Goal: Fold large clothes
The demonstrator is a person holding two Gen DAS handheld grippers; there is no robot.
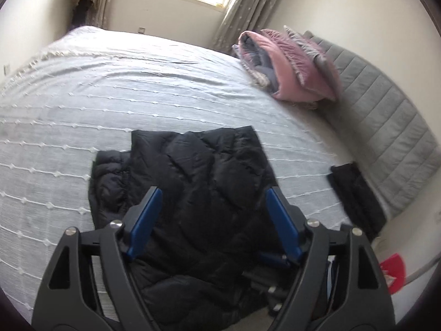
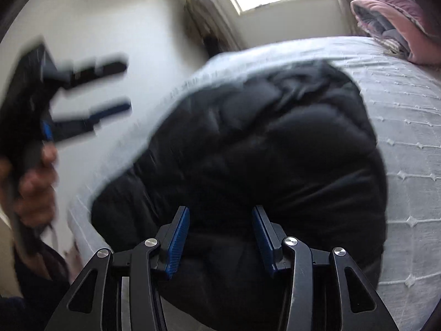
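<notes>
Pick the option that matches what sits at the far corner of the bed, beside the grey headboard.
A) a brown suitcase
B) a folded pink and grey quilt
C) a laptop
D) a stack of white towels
B: a folded pink and grey quilt lies on the pale bedspread next to the grey headboard, well beyond the black puffer jacket.

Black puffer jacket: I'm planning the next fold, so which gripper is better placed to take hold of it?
Probably the right gripper: it hangs open close over the black puffer jacket. The left gripper, also open and empty, is off beyond the bed's edge.
</notes>
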